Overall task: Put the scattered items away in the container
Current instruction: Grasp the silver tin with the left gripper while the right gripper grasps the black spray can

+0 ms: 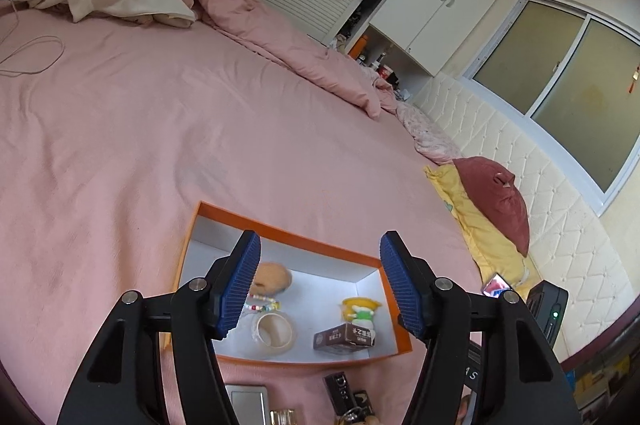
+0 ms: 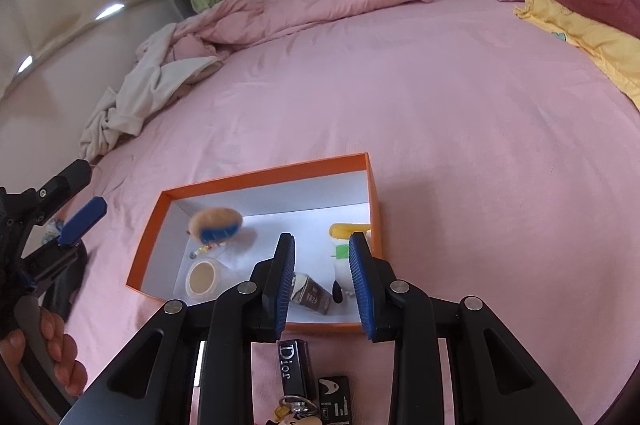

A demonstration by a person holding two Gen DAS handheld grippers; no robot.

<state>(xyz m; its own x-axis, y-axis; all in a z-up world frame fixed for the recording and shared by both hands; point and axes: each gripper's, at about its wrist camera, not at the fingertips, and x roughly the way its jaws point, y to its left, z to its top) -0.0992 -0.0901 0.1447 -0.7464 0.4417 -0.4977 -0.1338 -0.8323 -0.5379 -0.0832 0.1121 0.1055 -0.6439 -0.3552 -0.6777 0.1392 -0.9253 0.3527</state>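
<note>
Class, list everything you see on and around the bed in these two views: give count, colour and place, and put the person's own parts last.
Box: one, orange outside, white inside, on the bed.
Tape roll: one, clear and beige, inside the box, near left corner.
Plush toy: one, tan, inside the box, beside the beads.
Bead string: one, multicoloured, inside the box.
Small carton: one, brown, inside the box.
Duck figure: one, yellow, green and white, inside the box, right side.
Dior case: one, black, on the bed before the box.
Bed sheet: one, pink.
Pillows: two, yellow and dark red, at the headboard.
Left gripper: open, above the box.
Right gripper: open, above the box.
</note>
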